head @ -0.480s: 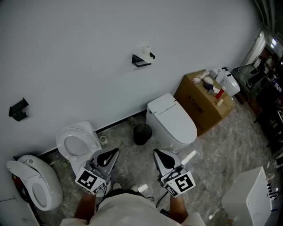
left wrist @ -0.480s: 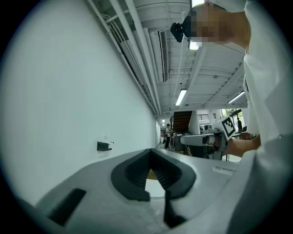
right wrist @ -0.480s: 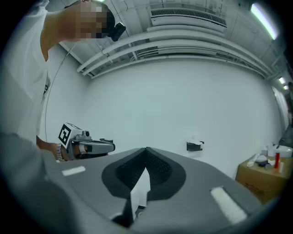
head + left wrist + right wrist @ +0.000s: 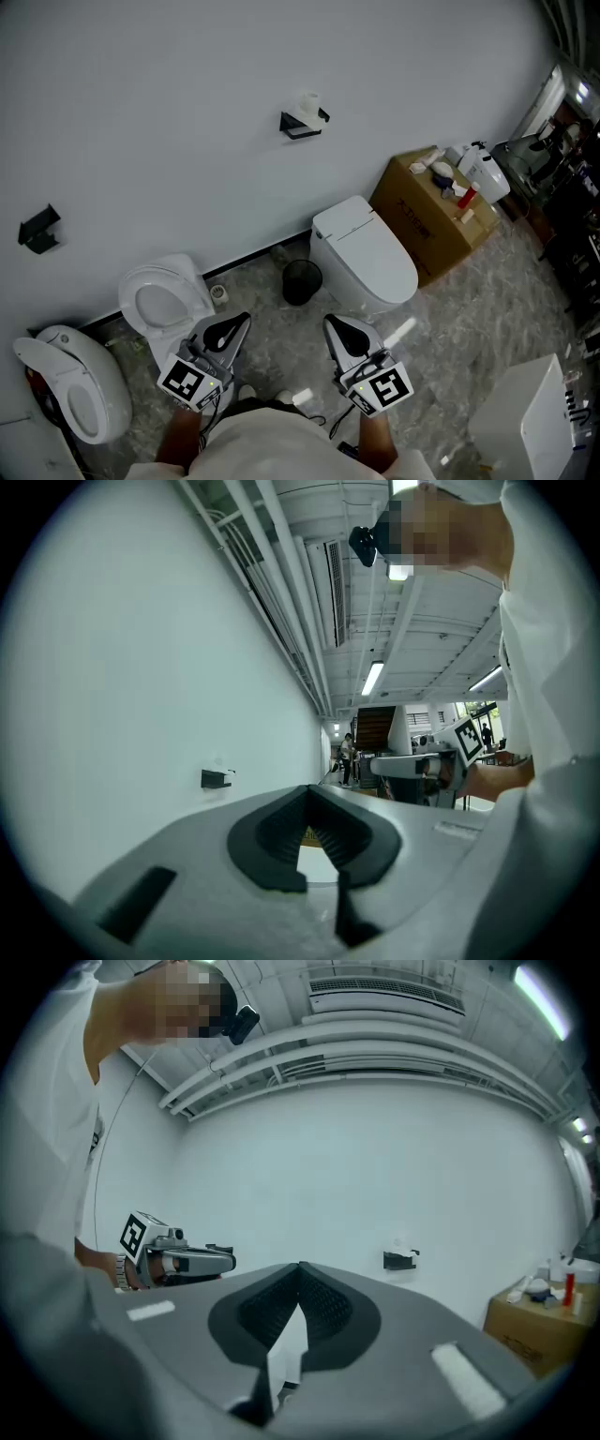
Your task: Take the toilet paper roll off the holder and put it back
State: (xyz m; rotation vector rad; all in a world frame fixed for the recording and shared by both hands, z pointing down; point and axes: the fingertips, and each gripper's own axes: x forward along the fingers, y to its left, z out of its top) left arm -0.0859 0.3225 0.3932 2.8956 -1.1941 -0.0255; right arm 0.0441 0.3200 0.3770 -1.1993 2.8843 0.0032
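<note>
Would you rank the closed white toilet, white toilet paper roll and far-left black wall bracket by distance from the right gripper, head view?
From the right gripper:
1. Closed white toilet, just ahead.
2. White toilet paper roll, on wall.
3. Black wall bracket, far left.

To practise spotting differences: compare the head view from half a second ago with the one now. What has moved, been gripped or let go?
Nothing visibly changed. The white toilet paper roll still sits on its black wall holder. The grey left gripper and right gripper stay shut, empty and low in front of the person.
</note>
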